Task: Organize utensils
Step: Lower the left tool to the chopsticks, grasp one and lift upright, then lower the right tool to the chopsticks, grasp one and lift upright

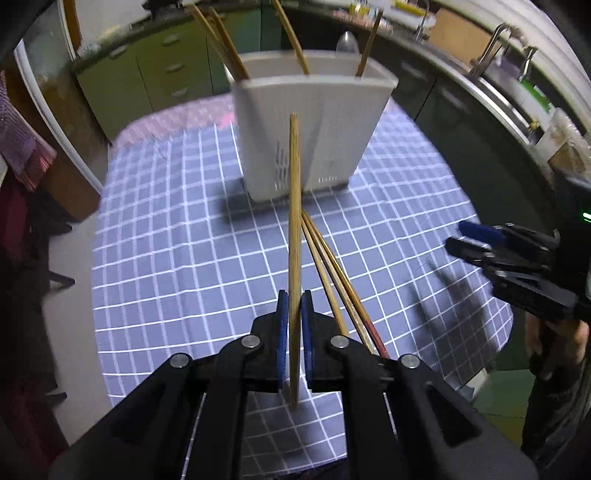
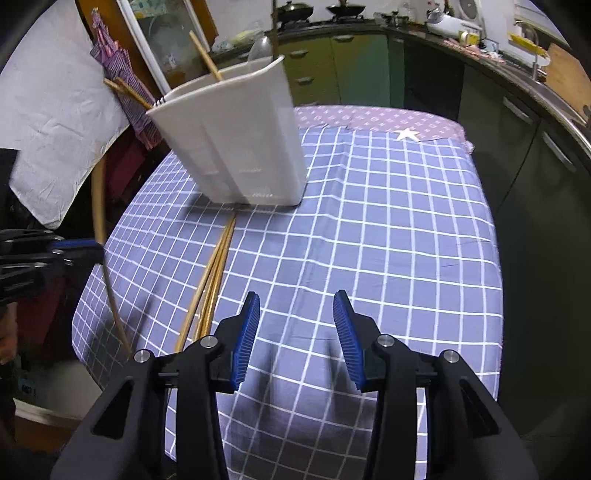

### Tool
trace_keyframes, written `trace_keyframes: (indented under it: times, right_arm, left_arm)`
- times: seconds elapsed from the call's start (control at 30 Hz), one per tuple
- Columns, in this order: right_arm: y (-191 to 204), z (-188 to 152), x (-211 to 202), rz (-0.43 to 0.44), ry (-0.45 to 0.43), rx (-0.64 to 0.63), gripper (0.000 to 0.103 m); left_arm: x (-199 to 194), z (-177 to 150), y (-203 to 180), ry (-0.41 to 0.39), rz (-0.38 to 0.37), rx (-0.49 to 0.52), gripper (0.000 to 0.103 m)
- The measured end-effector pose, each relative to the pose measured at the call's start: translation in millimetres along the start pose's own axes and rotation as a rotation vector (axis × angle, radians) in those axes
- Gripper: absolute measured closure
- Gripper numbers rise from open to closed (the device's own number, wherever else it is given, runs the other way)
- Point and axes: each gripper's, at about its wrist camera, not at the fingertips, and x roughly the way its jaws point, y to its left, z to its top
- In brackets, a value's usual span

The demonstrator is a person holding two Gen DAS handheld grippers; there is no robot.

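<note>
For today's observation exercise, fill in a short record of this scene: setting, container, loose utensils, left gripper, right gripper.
setting: table under a blue checked cloth
container: white utensil holder, upright, chopsticks and a spoon already standing in it
loose utensils: a few chopsticks lying together on the cloth, in front of the holder
left gripper: shut on one chopstick, lifted off the cloth
right gripper: open, holding nothing, above the cloth

Home kitchen: green cabinets (image 2: 332,66), sink faucet (image 1: 495,44), stovetop pans (image 2: 295,11).
</note>
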Motion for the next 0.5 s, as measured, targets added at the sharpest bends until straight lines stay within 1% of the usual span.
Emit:
trace_keyframes:
  times: [0.2, 0.33, 0.4, 0.43, 0.5]
  right_arm:
    - [21.7, 13.0, 31.2, 0.009, 0.120, -0.053, 0.061]
    - [39.6, 26.2, 59.9, 0.008, 0.193, -0.078, 0.061]
    - [46.4, 32.0, 72.5, 0.009, 0.221, -0.082, 0.067]
    - [51.1, 34.4, 79.4, 0.006, 0.237, -0.090, 0.071]
    - [59.2, 37.5, 89.0, 0.002, 0.258, -0.102, 0.073]
  left_arm:
    - [-29.2, -17.9, 7.1, -0.100, 0.015, 0.019, 0.096]
    - [-32.3, -24.7, 6.3, -0.125, 0.011, 0.028, 0.096]
    - [-34.2, -26.2, 8.1, -0.131, 0.005, 0.029, 0.096]
    - [-34.8, -26.9, 8.9, -0.134, 0.003, 0.029, 0.096]
    - [-35.5, -28.4, 9.9, -0.136, 0.000, 0.032, 0.096]
